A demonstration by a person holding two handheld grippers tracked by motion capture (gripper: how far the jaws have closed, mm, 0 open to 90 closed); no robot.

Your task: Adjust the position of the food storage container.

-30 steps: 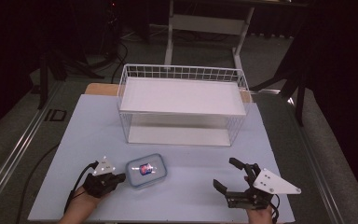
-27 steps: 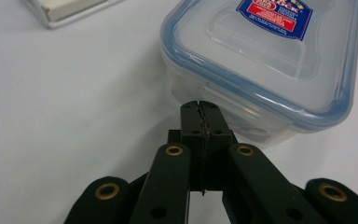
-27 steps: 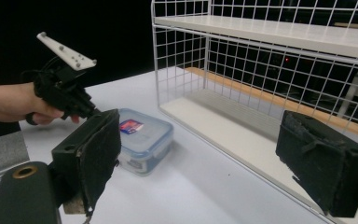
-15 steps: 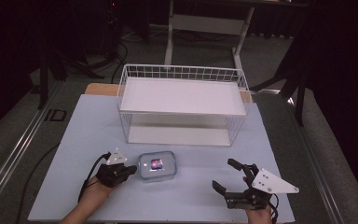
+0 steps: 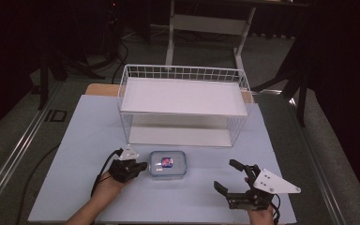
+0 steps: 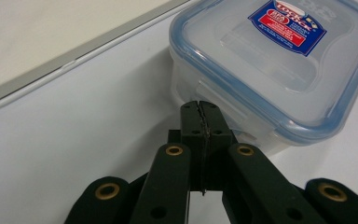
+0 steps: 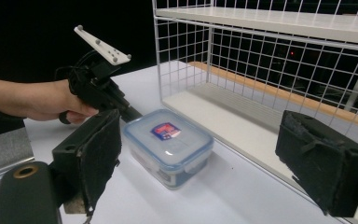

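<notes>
A pale, smooth table (image 5: 75, 140) is seen, and toward its far side a white wire-mesh rack (image 5: 183, 107) with two flat white shelves is set. Just in front of the rack, a rounded rectangular container (image 5: 168, 164) of clear plastic is placed on the table; a blue-rimmed lid with a red and blue label is fitted on it. The left gripper (image 5: 139, 167), made of matte black plastic with brass-coloured rivets, is pressed against the container's left side, its jaws closed together on nothing. The right gripper (image 5: 229, 176) is held well apart to the right, its rough padded jaws spread wide.
</notes>
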